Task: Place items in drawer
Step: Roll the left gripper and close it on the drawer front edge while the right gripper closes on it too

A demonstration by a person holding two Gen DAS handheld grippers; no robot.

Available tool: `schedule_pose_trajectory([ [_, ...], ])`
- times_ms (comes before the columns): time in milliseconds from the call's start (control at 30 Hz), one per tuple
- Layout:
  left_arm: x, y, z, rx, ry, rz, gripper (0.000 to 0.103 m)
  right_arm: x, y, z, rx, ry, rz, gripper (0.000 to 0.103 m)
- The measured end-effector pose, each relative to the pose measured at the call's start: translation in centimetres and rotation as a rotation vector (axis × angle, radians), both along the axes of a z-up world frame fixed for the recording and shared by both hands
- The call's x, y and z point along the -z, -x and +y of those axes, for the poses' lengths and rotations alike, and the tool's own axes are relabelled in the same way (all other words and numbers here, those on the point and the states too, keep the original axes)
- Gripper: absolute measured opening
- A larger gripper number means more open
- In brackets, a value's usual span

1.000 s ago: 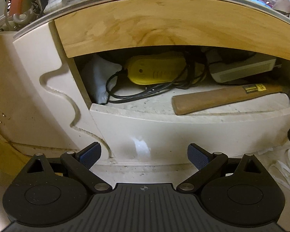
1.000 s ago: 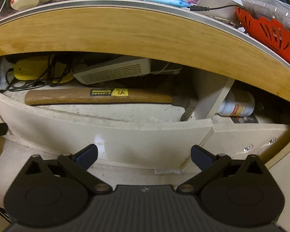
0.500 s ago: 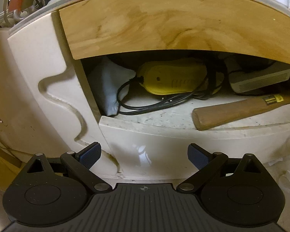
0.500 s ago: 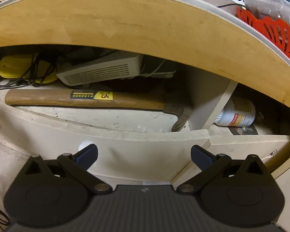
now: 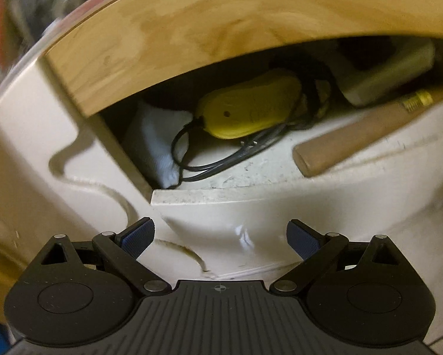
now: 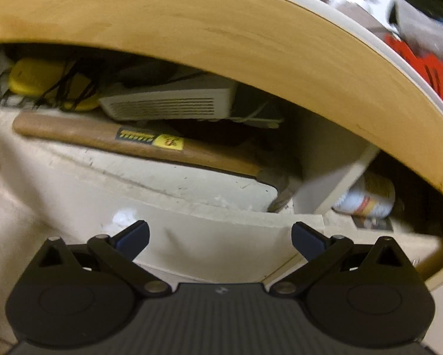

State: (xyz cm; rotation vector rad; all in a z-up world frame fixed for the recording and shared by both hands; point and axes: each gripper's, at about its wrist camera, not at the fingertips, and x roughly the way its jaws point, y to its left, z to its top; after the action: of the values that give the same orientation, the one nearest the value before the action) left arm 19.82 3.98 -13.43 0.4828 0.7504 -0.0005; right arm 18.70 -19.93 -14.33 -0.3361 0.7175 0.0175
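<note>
Cream-painted drawer point(image 5: 280, 204), standing open beneath a pale wooden apron point(image 5: 191, 29); we catalogue its contents as both wrist views show them.

Item one: a hammer point(image 6: 103, 139) with a wooden handle and a yellow label, lying flat across the drawer floor, its head against the right-hand wall of the compartment.

Item two: a yellow plastic device point(image 5: 251, 109) at the back left, with a black cord point(image 5: 221, 162) looped in front of it.

Item three: a white vented box point(image 6: 168, 103), behind the hammer and partly under the apron.

Item four: a white cloth or bag point(image 5: 156, 145), tucked into the left rear corner.

Item five, separate: a labelled bottle or jar point(image 6: 369, 198) lying on its side in the neighbouring compartment to the right, beyond the divider.

Implements: the left gripper point(image 5: 220, 238) is released, jaws spread wide and holding nothing, poised just in front of the left corner of the drawer front. The right gripper point(image 6: 220, 238) is likewise spread and empty, facing the drawer front nearer its right end.

Status, in our judgement: the placing looks largely or wholly done, since several things already lie inside and neither claw carries anything. What appears left is pushing the drawer shut; both claws sit near its front face, though we cannot tell whether either touches it. Whether further items wait on the cluttered surface above, we cannot say.
</note>
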Motion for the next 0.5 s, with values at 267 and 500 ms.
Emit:
schedule_pose_trajectory([
  [267,1.0,1.3,-1.6,0.223,-0.293,-0.027,0.099,0.6,0.6,1.2,-0.172,0.191,0.0,0.102],
  [500,3.1,1.7,-2.0,0.391,-0.508,-0.006,0.099,1.9,1.2,2.1,-0.354,0.389,0.004,0.102],
])
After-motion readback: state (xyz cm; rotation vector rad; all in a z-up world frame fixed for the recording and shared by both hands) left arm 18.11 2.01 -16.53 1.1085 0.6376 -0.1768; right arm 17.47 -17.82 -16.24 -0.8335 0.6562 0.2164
